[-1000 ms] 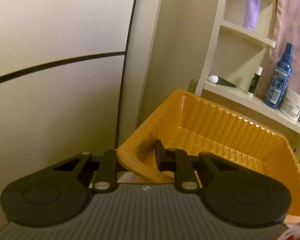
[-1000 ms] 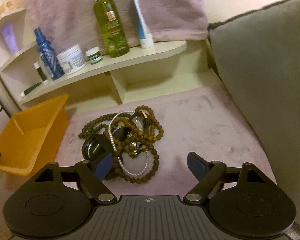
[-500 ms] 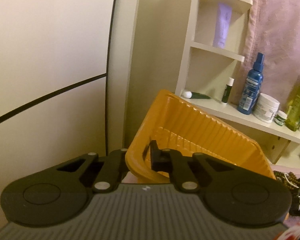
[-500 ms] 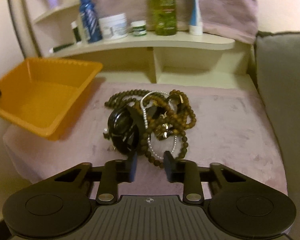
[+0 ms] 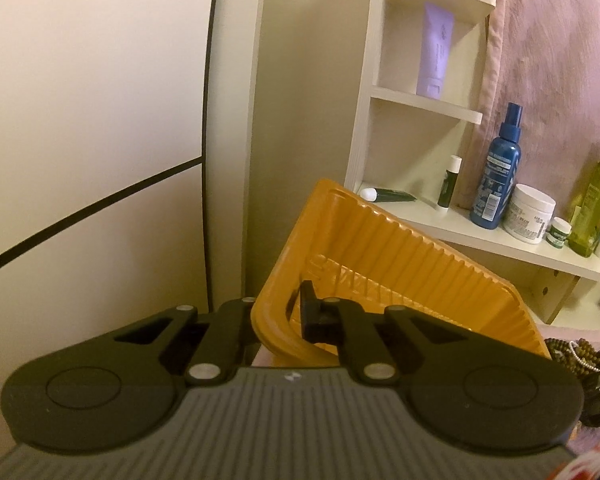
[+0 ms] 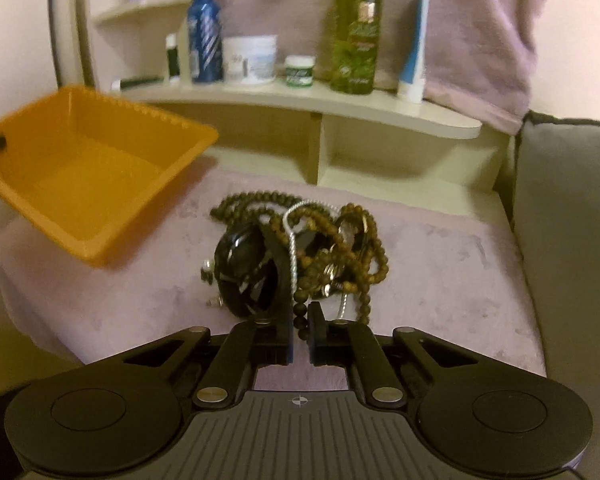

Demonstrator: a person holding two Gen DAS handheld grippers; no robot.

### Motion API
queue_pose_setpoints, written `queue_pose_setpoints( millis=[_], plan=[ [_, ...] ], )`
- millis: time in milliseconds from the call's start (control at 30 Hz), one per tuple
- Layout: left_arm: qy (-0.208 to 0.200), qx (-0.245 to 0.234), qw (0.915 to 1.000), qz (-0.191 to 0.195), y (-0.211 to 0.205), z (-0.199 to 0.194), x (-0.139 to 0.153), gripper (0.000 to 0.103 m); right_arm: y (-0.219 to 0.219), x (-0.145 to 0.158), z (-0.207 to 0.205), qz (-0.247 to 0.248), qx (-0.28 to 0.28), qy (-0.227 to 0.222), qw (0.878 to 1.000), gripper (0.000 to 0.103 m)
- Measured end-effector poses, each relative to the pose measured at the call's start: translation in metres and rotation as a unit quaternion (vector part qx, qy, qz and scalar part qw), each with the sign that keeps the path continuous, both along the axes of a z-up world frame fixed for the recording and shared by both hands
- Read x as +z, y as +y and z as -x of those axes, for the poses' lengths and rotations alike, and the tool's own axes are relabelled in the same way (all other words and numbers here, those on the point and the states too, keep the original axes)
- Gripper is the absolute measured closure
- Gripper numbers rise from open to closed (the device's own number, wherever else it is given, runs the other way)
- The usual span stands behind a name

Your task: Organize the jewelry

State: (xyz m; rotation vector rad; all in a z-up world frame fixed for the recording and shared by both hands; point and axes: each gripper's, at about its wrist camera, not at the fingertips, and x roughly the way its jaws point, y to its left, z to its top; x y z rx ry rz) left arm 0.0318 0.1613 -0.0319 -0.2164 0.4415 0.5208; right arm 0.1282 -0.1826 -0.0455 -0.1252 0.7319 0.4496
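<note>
Jaws pinched tight on both sides now. On the right gripper (image 6: pixel 299 332) they have just been closing, from wide apart a second ago down to a narrow slit, and a strand of brown beads (image 6: pixel 300 312) sits right between them, so that looks like a catch on the necklace. Just beyond those jaws lies the rest of the jewelry pile (image 6: pixel 300 252): a dark round watch face (image 6: pixel 246 270) to their left, a silver chain (image 6: pixel 292 248) running up the middle, more bead loops to the right, all tangled on the mauve cushion (image 6: pixel 440 280).

Over on the left gripper (image 5: pixel 278 312) the jaws are clamped on the near rim of the orange tray (image 5: pixel 380 276), one inside the wall, one outside. Compare a second back: the tray has come up and now hangs tilted, its near end off the cushion, its mouth turned toward the pile.

So the catch is made and the bin is waiting; my read is the lift comes next, and with that tangle, more than one piece may come along.
</note>
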Motion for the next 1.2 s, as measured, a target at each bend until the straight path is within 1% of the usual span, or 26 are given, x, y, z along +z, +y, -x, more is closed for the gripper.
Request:
queue_pose_setpoints(
  millis=[133,267,467,600,800,900,967,1100,1200],
  plan=[
    [-0.001,-0.007,1.0000,-0.005,0.003,-0.004,0.001,0.095,-0.016,0.017,-0.006,-0.056,-0.023,0.011,0.998,0.096],
    [0.002,-0.013,0.9999,-0.010,0.007,-0.013,0.001,0.095,-0.023,0.036,-0.011,-0.096,-0.032,0.007,0.995,0.096],
    [0.000,-0.008,0.9999,-0.015,0.008,-0.018,-0.001,0.094,-0.009,0.061,-0.018,-0.137,-0.001,-0.009,0.991,0.096],
    [0.002,-0.004,0.9999,-0.016,0.008,-0.019,-0.003,0.094,0.010,0.068,-0.026,-0.178,0.035,0.006,0.983,0.096],
    [0.005,-0.005,0.9998,-0.018,0.008,-0.020,-0.002,0.094,0.054,0.068,-0.038,-0.212,0.097,0.030,0.972,0.096],
    [0.004,-0.004,0.9998,-0.017,0.008,-0.020,-0.002,0.094,0.076,0.061,-0.044,-0.230,0.116,0.048,0.965,0.096],
    [0.004,-0.004,0.9999,-0.015,0.008,-0.020,-0.002,0.094,0.089,0.054,-0.047,-0.237,0.120,0.065,0.962,0.096],
    [0.005,-0.005,0.9998,-0.017,0.008,-0.020,-0.001,0.094,0.109,0.035,-0.061,-0.227,0.120,0.100,0.961,0.096],
    [0.005,-0.005,0.9999,-0.016,0.009,-0.021,-0.001,0.094,0.115,0.024,-0.065,-0.211,0.113,0.108,0.965,0.096]
  ],
)
